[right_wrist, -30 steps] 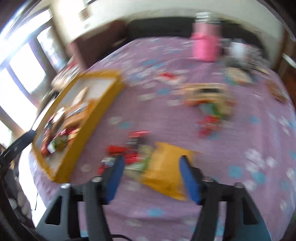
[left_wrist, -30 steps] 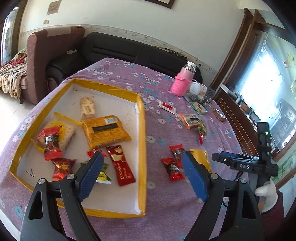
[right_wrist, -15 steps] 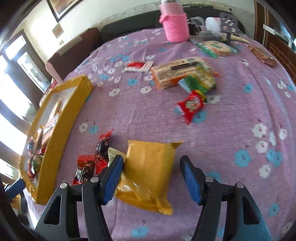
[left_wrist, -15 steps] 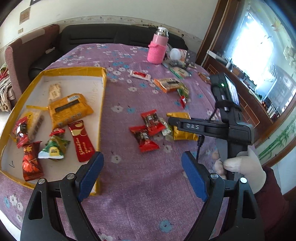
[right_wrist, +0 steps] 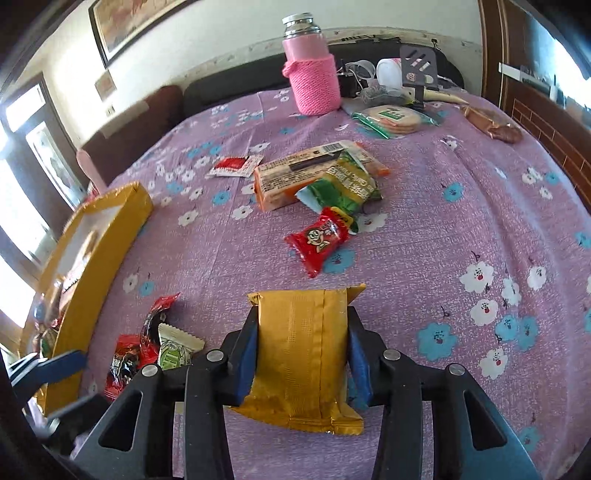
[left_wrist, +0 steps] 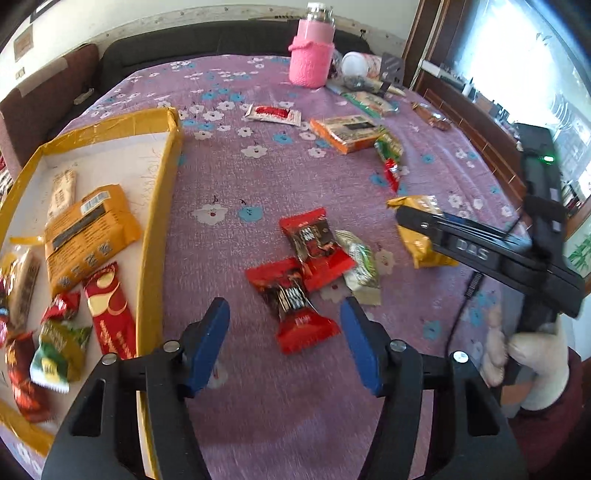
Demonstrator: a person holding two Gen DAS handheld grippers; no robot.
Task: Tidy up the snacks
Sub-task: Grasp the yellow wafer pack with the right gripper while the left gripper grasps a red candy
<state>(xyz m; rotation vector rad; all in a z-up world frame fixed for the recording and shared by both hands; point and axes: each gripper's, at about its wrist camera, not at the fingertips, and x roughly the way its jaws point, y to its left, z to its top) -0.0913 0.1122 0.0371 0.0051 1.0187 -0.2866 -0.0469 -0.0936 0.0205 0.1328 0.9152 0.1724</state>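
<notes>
"DAS" lettering (left_wrist: 466,248) marks right claw (right_wrist: 302,345), closing around yellow packet (right_wrist: 301,350).

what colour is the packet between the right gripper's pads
Golden yellow packet; it shows best in the right wrist view.

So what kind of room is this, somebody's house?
Most likely a home living room: a black leather sofa stands behind the table with the purple flowered cloth, and a framed picture hangs on the wall.

Right tool (right_wrist: 301,354) now closing around yellow packet (right_wrist: 303,350); left tool (left_wrist: 284,347) closing, nearer red candy (left_wrist: 291,306).
</notes>
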